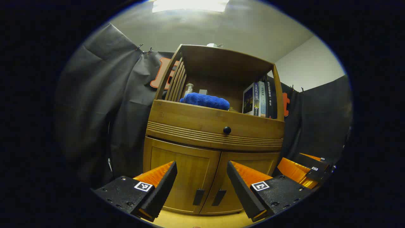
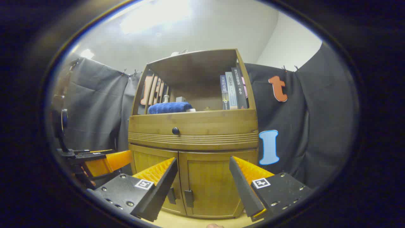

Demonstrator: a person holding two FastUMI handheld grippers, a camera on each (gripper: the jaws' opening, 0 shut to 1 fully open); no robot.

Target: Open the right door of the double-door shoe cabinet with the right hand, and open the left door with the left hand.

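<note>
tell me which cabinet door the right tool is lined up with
The right door: it fills the gap between the right tool fingers; the left door sits behind one finger.

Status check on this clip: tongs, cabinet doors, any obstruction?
Left tongs open, right tongs open, both short of the cabinet. Left door and right door shut, handles untouched. Nothing in the way.

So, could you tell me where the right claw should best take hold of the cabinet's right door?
Probably at the right door's small dark vertical handle near the centre seam, coming straight from the front: the open right claw could close across that narrow upright tab.
</note>
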